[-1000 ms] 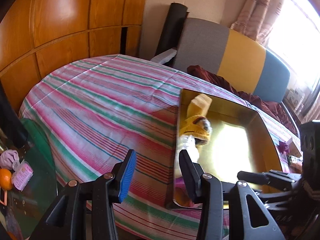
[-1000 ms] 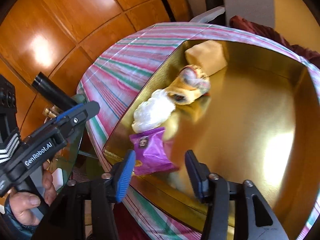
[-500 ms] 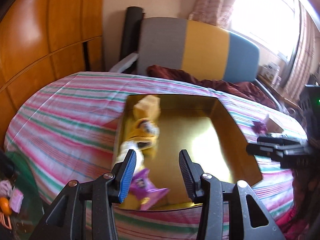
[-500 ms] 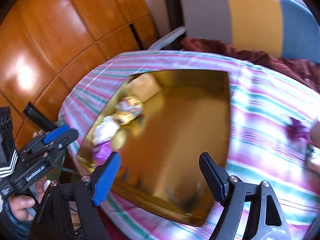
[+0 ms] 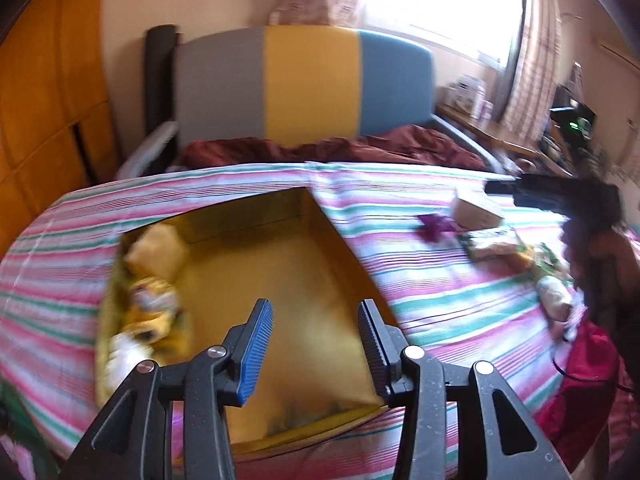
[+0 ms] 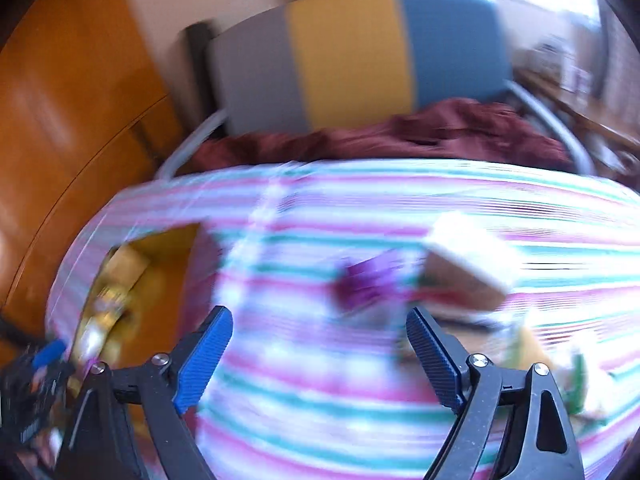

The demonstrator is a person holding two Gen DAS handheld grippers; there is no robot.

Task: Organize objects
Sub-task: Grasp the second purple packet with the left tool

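A gold box point(image 5: 296, 280) sits open on the striped cloth point(image 5: 400, 200); it also shows at the left of the blurred right wrist view point(image 6: 168, 264). Several snack packs point(image 5: 152, 304) lie along the box's left wall. My left gripper point(image 5: 316, 344) is open and empty over the box's near part. My right gripper point(image 6: 320, 356) is wide open and empty above the cloth. Ahead of it lie a purple packet point(image 6: 368, 280) and a small carton point(image 6: 468, 268). In the left wrist view the purple packet point(image 5: 434, 226), the carton point(image 5: 476, 210) and the right gripper point(image 5: 560, 196) are at the right.
More snack packs point(image 5: 516, 252) lie on the cloth's right side, with a red bag point(image 5: 580, 380) at its edge. A grey, yellow and blue chair back point(image 5: 304, 84) stands behind the table with a maroon cloth point(image 5: 320, 148) on its seat. Wooden cabinets point(image 6: 72, 120) stand at the left.
Both views have swung to the right. My right gripper has opened wide and moved from over the box to over the cloth near the purple packet. The left gripper stays open.
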